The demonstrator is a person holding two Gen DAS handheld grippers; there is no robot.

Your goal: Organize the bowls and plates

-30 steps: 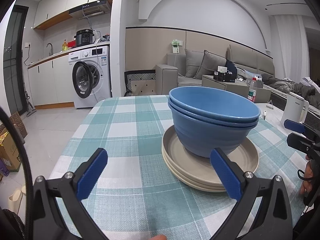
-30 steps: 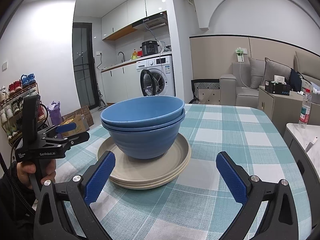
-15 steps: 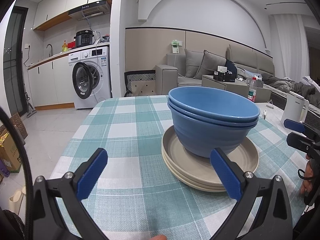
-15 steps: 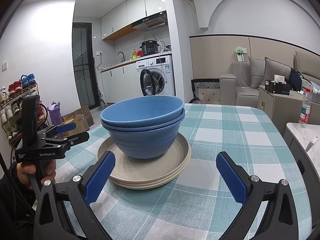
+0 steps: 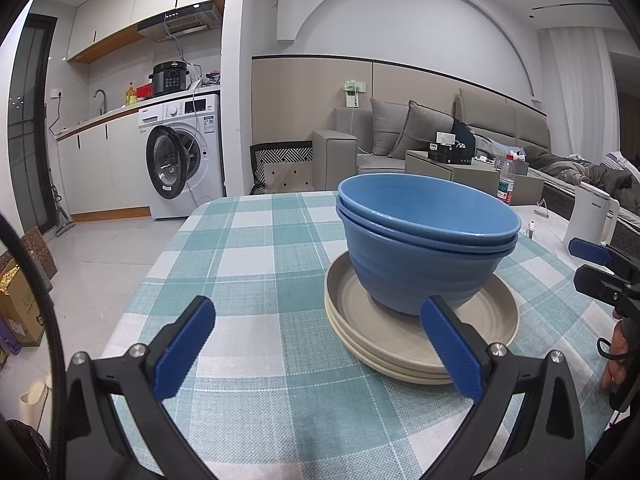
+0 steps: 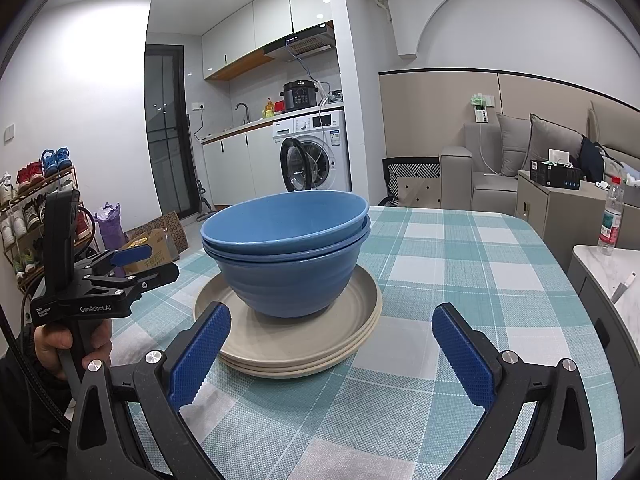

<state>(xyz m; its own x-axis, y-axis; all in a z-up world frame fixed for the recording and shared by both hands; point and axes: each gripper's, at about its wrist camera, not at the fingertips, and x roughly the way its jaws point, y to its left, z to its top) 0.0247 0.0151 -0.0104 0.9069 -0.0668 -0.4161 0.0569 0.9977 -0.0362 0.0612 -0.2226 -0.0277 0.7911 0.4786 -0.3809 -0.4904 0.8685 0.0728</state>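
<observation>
Two nested blue bowls [image 5: 424, 248] sit on a stack of beige plates [image 5: 352, 320] on the checked tablecloth; they also show in the right wrist view, bowls [image 6: 288, 264] on plates [image 6: 304, 344]. My left gripper [image 5: 316, 344] is open and empty, held just short of the stack, which lies ahead and to its right. My right gripper [image 6: 332, 352] is open and empty, with the stack ahead and slightly left. The left gripper also shows in the right wrist view [image 6: 132, 264], at the stack's left. The right gripper shows at the right edge of the left wrist view [image 5: 600, 264].
The table [image 5: 256, 240] has a teal and white checked cloth. A white kettle [image 5: 592, 220] stands on a marble side surface to the right. A water bottle [image 6: 610, 216] stands beyond it. A washing machine [image 5: 180, 160] and sofa [image 5: 400, 140] are in the background.
</observation>
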